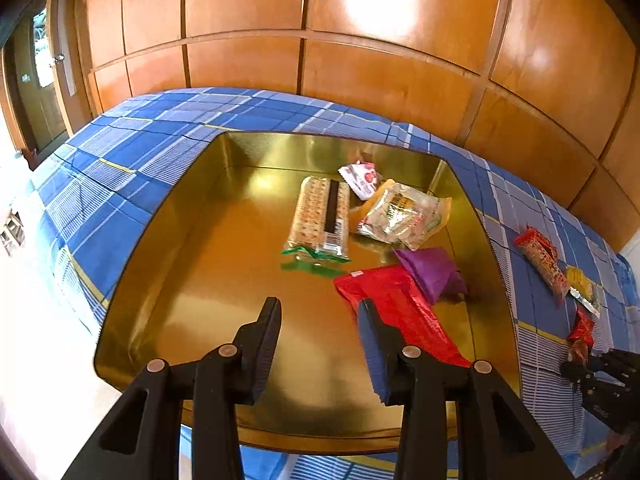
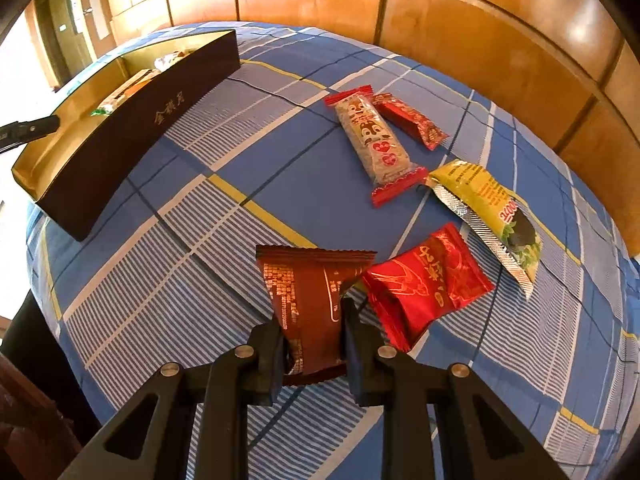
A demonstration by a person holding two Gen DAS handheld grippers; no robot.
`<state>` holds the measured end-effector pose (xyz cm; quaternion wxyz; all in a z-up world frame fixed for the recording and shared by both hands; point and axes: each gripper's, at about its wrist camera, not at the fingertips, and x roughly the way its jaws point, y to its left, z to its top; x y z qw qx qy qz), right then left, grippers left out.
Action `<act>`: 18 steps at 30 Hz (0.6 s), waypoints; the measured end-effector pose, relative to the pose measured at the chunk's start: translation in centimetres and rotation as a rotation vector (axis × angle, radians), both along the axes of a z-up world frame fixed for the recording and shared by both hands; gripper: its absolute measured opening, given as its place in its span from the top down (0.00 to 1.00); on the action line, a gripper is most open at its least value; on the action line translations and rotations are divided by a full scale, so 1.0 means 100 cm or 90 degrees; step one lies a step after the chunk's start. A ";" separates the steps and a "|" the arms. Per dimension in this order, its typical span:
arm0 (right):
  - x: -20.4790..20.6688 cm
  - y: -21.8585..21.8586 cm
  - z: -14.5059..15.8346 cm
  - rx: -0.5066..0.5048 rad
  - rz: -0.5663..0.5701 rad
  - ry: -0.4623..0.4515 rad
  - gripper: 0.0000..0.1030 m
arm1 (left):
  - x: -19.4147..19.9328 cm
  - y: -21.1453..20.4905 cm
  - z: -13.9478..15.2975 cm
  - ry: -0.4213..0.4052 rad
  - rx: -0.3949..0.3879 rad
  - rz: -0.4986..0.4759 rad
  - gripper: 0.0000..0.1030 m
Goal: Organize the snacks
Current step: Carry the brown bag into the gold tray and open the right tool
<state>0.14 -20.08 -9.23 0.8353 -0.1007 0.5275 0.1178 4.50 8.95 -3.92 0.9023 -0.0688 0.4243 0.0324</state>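
Left tool (image 1: pixel 318 312): jaws apart, nothing between them, hovering over the gold-lined box (image 1: pixel 168 240). Its right finger overlaps a long red packet (image 1: pixel 400 304) in view; contact cannot be told.

In the box: cracker pack (image 1: pixel 320 216), silver-orange pouch (image 1: pixel 404 212), small white-red packet (image 1: pixel 360 178), purple packet (image 1: pixel 430 270), long red packet.

Right tool (image 2: pixel 312 320): jaws clamped on a brown packet (image 2: pixel 308 292), one pad on each side.

On the blue plaid bed cover (image 2: pixel 200 216), right of the box: red foil packet (image 2: pixel 424 288) just beside the brown one, yellow-green pouch (image 2: pixel 488 216), long cracker bar (image 2: pixel 374 146), small red packet (image 2: pixel 412 120) touching the bar.
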 end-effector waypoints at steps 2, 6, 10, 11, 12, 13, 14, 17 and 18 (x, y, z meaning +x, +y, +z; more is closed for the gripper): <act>0.002 0.001 0.004 0.013 -0.017 0.006 0.78 | -0.002 0.004 0.000 -0.001 -0.002 0.005 0.61; 0.004 0.013 0.018 0.043 -0.016 -0.006 0.78 | -0.006 0.013 0.000 -0.003 -0.002 0.018 0.61; 0.006 0.032 0.041 0.086 0.005 -0.027 0.78 | -0.009 0.021 0.000 -0.006 -0.001 0.030 0.61; 0.007 0.039 0.048 0.102 0.014 -0.031 0.78 | -0.009 0.022 0.000 -0.007 -0.002 0.033 0.61; 0.009 0.045 0.052 0.114 0.022 -0.033 0.78 | -0.010 0.024 0.001 -0.009 -0.002 0.036 0.61; 0.011 0.053 0.058 0.128 0.034 -0.036 0.78 | -0.010 0.025 0.001 -0.011 -0.002 0.038 0.61; 0.011 0.060 0.061 0.138 0.043 -0.037 0.78 | -0.011 0.026 0.002 -0.013 0.000 0.041 0.61; 0.018 0.086 0.071 0.161 0.076 -0.039 0.78 | -0.013 0.031 0.004 -0.019 0.001 0.047 0.61; 0.020 0.096 0.074 0.169 0.089 -0.039 0.78 | -0.014 0.033 0.004 -0.019 -0.001 0.050 0.61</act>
